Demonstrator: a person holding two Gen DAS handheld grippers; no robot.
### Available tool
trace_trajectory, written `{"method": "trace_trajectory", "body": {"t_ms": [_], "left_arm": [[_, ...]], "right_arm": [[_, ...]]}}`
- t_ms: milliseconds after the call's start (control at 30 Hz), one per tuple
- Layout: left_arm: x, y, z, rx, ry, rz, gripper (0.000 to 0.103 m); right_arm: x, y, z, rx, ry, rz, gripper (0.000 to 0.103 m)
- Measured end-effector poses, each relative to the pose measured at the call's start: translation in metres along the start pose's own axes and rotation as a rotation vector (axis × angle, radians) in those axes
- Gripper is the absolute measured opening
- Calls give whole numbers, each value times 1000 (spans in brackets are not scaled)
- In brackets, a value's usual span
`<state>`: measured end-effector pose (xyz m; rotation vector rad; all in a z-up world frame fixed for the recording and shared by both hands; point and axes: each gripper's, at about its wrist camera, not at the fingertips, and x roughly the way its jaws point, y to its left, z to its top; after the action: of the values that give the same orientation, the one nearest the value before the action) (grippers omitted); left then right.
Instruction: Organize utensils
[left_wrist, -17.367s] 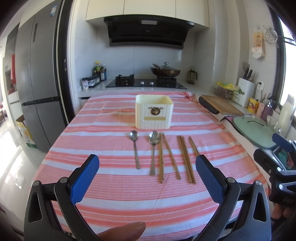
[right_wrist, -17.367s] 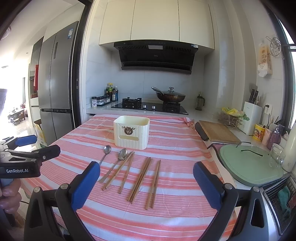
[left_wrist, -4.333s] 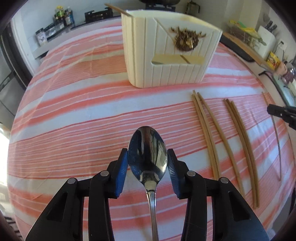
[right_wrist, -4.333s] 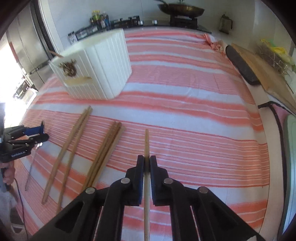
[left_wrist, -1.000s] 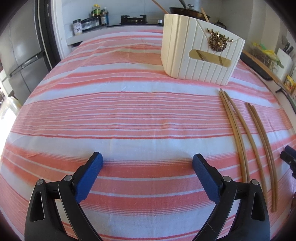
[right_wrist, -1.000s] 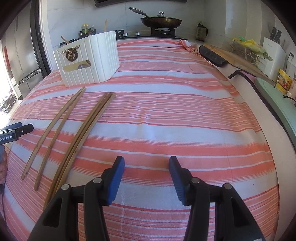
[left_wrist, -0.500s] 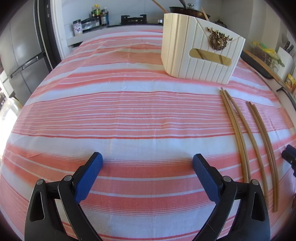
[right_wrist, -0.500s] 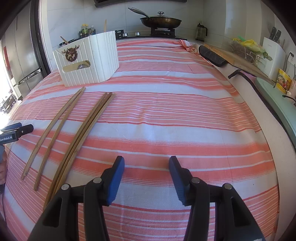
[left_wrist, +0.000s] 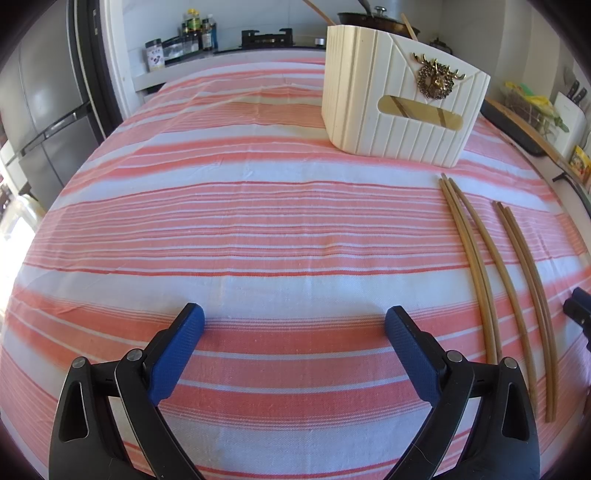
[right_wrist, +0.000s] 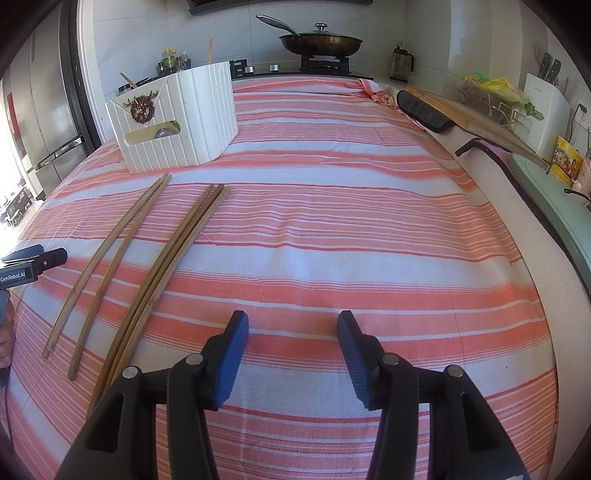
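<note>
Brown wooden chopsticks (left_wrist: 476, 266) lie flat on the pink & white striped tablecloth (left_wrist: 258, 229), in two small bunches side by side w/ a gap between them. In the right wrist view the same sticks (right_wrist: 177, 251) show as a loose pair on the left and a tight bunch next to it, tips pointing toward the box.

The cream ribbed plastic utensil box (left_wrist: 399, 107) stands upright farther back on the cloth, near the far tips of the sticks but not touching them. It has a gold deer badge on the front and a long slot under it. Some stick ends poke up out of the top, and thru the slot you can see brown sticks inside (in the right wrist view a shiny round spoon bowl (right_wrist: 164, 132) shows thru the slot too).

The left gripper (left_wrist: 294, 325) hangs over bare cloth, left of the sticks. Its blue fingers (left_wrist: 177, 350) are spread wide w/ nothing between them.

The right gripper (right_wrist: 292, 332) is over bare cloth too, just right of the tight bunch. Its fingers are about half apart, not as wide as the left ones, and hold nothing.

Behind the table sit a dark pan w/ a lid (right_wrist: 319, 40) on the stove and a grey fridge (left_wrist: 40, 96) at the left.
</note>
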<state>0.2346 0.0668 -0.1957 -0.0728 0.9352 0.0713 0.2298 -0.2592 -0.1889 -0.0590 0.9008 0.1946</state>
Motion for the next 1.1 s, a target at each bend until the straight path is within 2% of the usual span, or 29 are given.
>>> {"method": "trace_trajectory", "body": {"t_ms": [1100], "left_arm": [[1, 0, 1, 1, 7, -12, 100]], "right_arm": [[0, 0, 0, 2, 0, 3, 51]]}}
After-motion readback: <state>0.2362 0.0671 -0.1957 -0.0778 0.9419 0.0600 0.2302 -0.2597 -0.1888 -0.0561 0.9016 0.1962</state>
